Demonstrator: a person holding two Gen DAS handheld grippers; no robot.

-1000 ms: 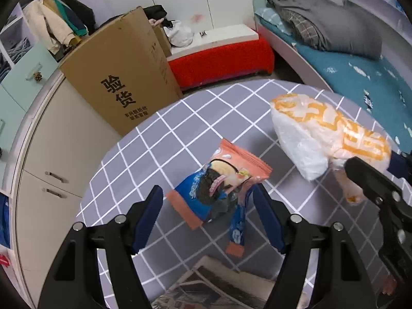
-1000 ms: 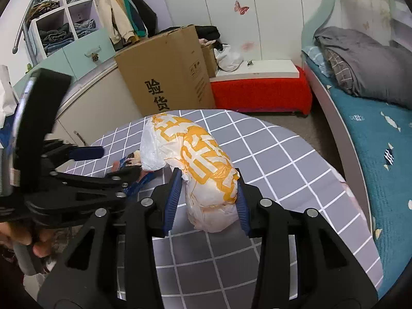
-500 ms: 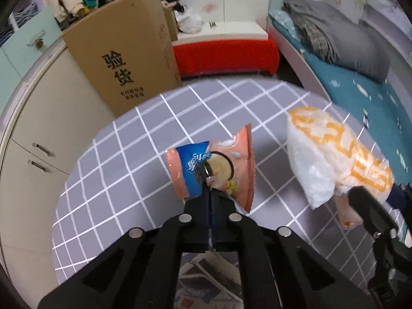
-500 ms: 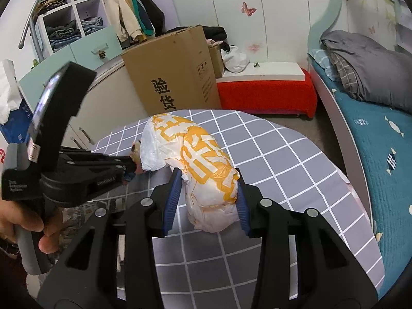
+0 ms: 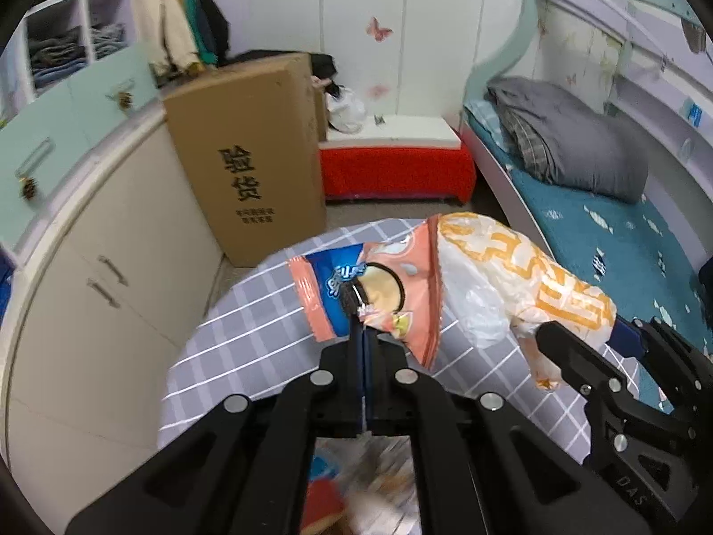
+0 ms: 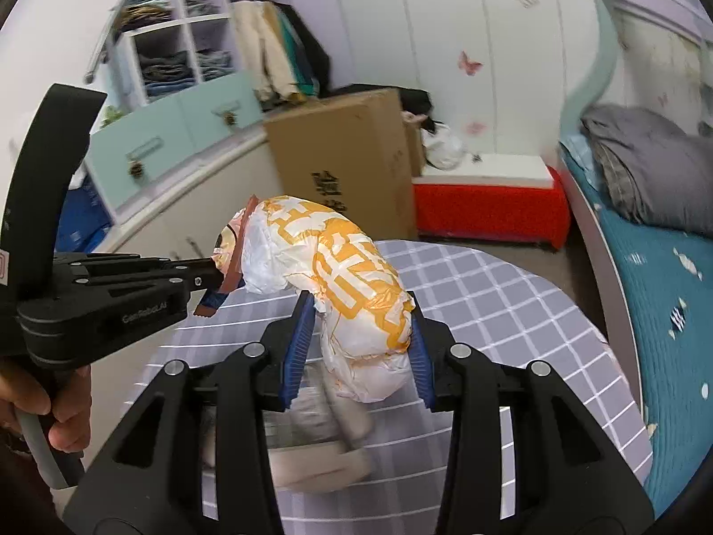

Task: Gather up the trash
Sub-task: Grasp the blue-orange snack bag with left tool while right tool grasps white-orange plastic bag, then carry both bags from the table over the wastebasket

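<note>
My left gripper (image 5: 363,327) is shut on a pink and blue snack wrapper (image 5: 370,287) and holds it up above the table, right beside the mouth of the bag. My right gripper (image 6: 358,343) is shut on a white plastic bag with orange print (image 6: 352,276) and holds it above the table. In the left wrist view the bag (image 5: 521,276) hangs to the right of the wrapper, with the right gripper (image 5: 624,334) behind it. In the right wrist view the left gripper (image 6: 214,274) and the wrapper (image 6: 231,258) touch the bag's left end.
A round table with a grey checked cloth (image 5: 249,330) lies below both grippers. Newspaper and other litter (image 6: 307,441) lie blurred on it near me. A tall cardboard box (image 5: 249,165), a red bench (image 5: 392,169), cupboards at the left and a bed (image 5: 601,205) at the right surround it.
My left gripper closed on the snack wrapper on the table, then lifted it up to the bag's open end. The right gripper has raised the bag with it.
</note>
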